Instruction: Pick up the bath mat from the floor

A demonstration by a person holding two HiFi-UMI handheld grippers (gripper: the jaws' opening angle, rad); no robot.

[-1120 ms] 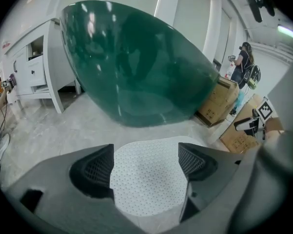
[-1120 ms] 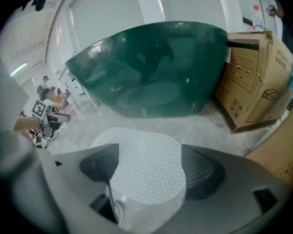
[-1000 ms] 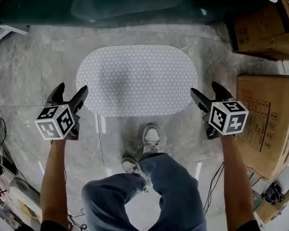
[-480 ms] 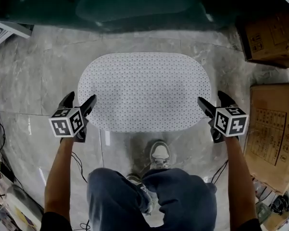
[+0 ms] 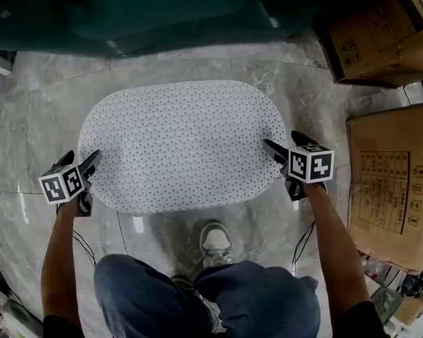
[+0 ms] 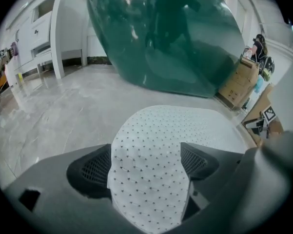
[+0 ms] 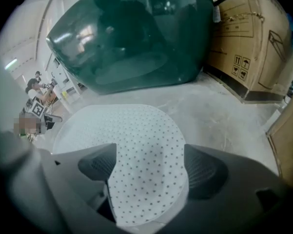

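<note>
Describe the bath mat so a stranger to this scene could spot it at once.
Below the dark green tub at the head view's top, on the grey marble floor, lies the bath mat. It is the only white, dotted oval; its neighbours are brown cardboard boxes.

I have crouched lower and brought both arms down. My left hand-held gripper (image 5: 82, 157) has dropped onto the mat's (image 5: 183, 143) left end, and my right hand-held gripper (image 5: 281, 141) onto its right end. Both pairs of jaws have just been opening wider, and each now has a mat end between them, unclamped.
</note>
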